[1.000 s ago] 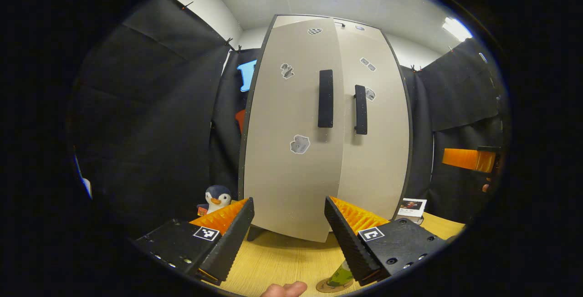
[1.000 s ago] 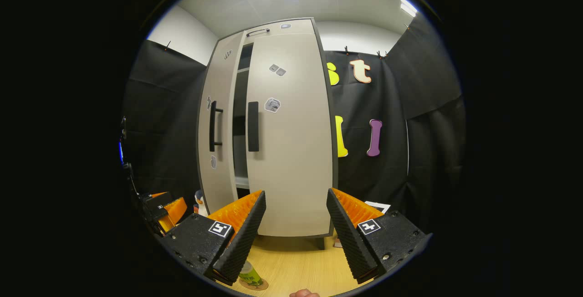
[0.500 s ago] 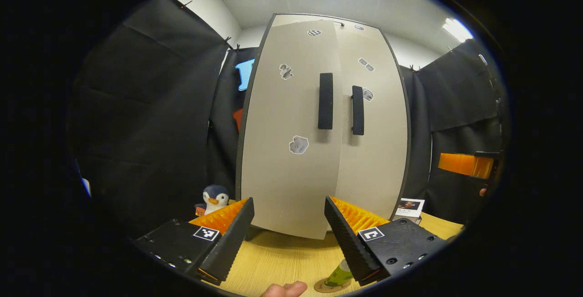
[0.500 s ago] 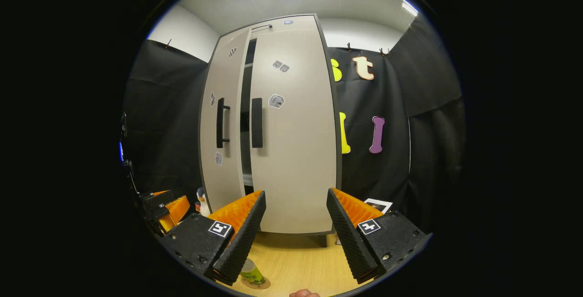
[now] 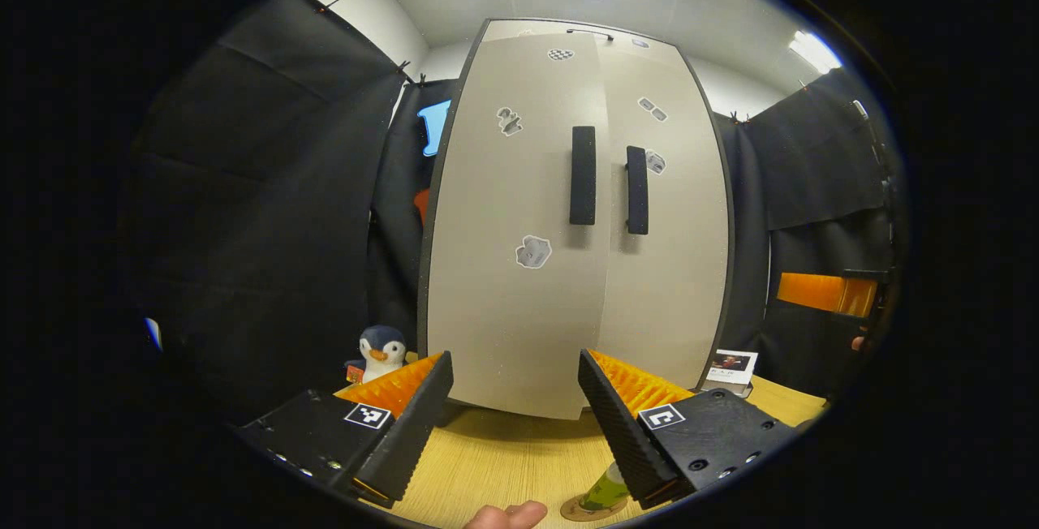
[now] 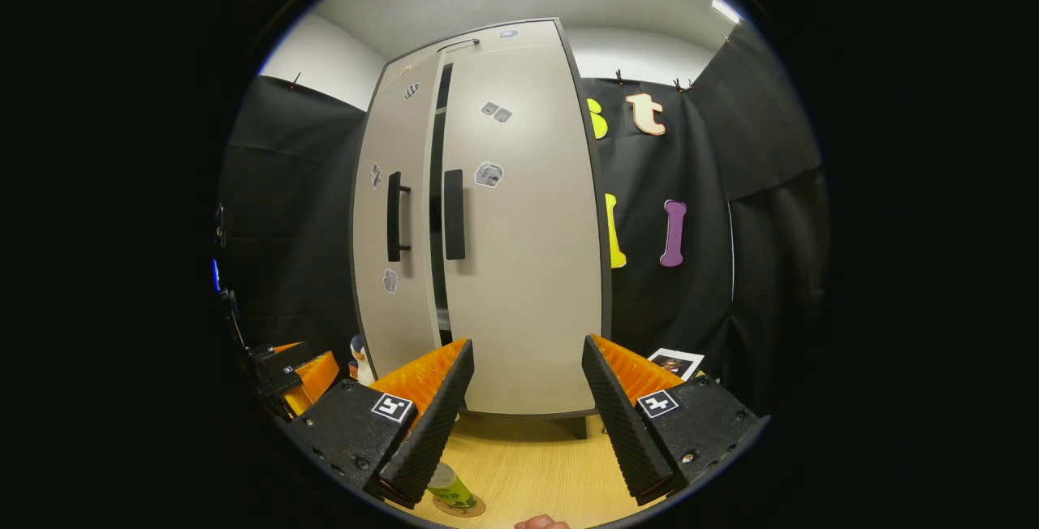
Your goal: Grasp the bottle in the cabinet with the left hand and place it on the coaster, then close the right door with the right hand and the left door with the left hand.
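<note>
Green bottle (image 6: 451, 490) on coaster (image 6: 460, 506); left door (image 6: 395, 212) ajar; both grippers' jaws apart.

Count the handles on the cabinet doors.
2: one black handle on the left door and one black handle on the right door, flanking the seam where the doors meet.

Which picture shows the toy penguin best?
The left gripper view: the penguin sits whole beside the cabinet, facing the camera. In the right gripper view it is a small sliver behind the right gripper's finger.
</note>
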Demonstrator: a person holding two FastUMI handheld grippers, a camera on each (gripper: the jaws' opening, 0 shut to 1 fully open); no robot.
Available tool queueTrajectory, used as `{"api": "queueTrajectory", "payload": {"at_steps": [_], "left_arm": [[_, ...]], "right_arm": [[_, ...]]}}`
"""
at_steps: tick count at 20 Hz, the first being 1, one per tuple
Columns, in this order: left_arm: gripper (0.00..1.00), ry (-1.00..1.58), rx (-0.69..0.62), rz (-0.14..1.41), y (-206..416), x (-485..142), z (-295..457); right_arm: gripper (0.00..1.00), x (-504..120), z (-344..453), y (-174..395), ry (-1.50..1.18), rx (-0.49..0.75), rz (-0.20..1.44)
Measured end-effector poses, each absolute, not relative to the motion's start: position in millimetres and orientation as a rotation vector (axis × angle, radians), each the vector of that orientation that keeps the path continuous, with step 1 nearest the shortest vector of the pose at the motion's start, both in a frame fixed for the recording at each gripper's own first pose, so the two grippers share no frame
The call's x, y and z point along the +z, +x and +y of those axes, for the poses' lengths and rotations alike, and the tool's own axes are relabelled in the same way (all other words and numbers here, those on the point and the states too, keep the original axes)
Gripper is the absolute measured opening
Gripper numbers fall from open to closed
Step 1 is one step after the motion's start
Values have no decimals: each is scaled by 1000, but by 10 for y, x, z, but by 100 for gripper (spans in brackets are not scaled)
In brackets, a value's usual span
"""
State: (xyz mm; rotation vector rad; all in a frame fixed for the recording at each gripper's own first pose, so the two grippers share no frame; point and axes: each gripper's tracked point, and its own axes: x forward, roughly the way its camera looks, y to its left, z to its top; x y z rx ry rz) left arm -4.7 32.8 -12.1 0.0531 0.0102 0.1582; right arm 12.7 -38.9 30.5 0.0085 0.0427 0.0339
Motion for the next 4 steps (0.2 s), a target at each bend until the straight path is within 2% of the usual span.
{"api": "queueTrajectory", "payload": {"at_steps": [4], "left_arm": [[95,56,169,12,-36,-123,350]], "right_arm": [[83,286,-373,158,7,42,56]]}}
